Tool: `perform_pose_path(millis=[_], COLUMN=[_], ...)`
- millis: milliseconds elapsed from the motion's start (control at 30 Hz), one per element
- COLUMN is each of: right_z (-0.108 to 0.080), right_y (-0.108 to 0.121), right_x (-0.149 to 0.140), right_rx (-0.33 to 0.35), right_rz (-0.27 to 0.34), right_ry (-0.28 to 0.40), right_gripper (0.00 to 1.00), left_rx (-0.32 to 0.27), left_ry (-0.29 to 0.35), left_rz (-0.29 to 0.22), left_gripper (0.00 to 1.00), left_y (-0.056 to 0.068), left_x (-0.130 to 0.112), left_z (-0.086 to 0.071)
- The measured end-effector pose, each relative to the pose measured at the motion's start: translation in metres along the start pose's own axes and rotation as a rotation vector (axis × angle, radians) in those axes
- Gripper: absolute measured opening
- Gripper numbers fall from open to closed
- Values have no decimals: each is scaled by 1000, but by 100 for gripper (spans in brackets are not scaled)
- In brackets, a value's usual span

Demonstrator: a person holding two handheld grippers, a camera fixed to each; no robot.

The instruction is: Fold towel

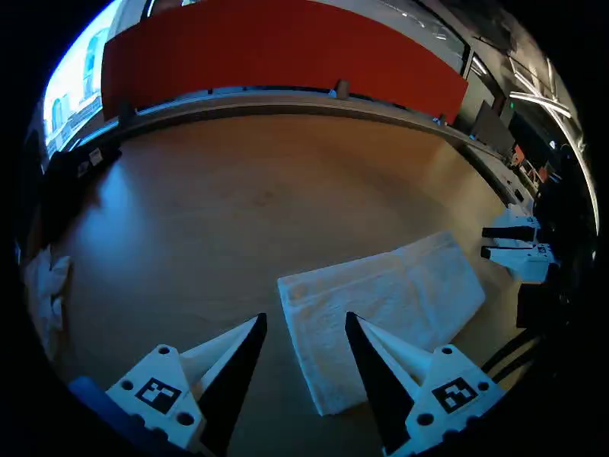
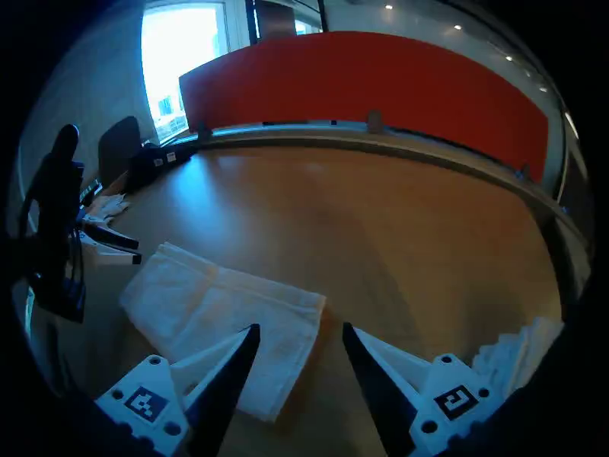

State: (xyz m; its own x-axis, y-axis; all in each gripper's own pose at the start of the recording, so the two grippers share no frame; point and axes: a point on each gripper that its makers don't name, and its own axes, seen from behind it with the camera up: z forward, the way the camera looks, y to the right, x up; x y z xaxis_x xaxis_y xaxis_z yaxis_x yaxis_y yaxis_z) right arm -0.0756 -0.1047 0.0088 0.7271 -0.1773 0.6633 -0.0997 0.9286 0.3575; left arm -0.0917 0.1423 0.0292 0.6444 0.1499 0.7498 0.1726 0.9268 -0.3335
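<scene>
A white towel (image 1: 388,312) lies folded into a long rectangle on the wooden table (image 1: 251,198). In the left gripper view my left gripper (image 1: 304,343) is open just above the towel's near left corner, its right finger over the cloth. The right gripper (image 1: 514,244) shows farther off at the right, beyond the towel's far end. In the right gripper view the same towel (image 2: 221,312) lies ahead and to the left, and my right gripper (image 2: 297,350) hangs open over its near right corner with nothing between the fingers. The left gripper (image 2: 114,247) shows at the far left, held by a dark-sleeved person.
A red partition (image 1: 282,53) runs along the table's far edge (image 2: 365,137). More white cloths lie at the left edge (image 1: 46,289) and as a stack at the lower right (image 2: 518,346). Dark gear (image 2: 156,164) sits by the window-side corner.
</scene>
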Motion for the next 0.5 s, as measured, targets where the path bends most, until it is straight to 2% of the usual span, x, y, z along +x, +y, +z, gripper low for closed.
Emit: perform_pose_path(millis=[500], right_z=[-18], right_y=[-10], right_x=[-21], right_rx=[9], right_rz=[2], right_ry=[-14], right_gripper=[84], left_rx=[41], left_ry=[-7], left_rz=[-9], left_gripper=[76], left_y=[-3], left_x=[-28], left_z=[-19])
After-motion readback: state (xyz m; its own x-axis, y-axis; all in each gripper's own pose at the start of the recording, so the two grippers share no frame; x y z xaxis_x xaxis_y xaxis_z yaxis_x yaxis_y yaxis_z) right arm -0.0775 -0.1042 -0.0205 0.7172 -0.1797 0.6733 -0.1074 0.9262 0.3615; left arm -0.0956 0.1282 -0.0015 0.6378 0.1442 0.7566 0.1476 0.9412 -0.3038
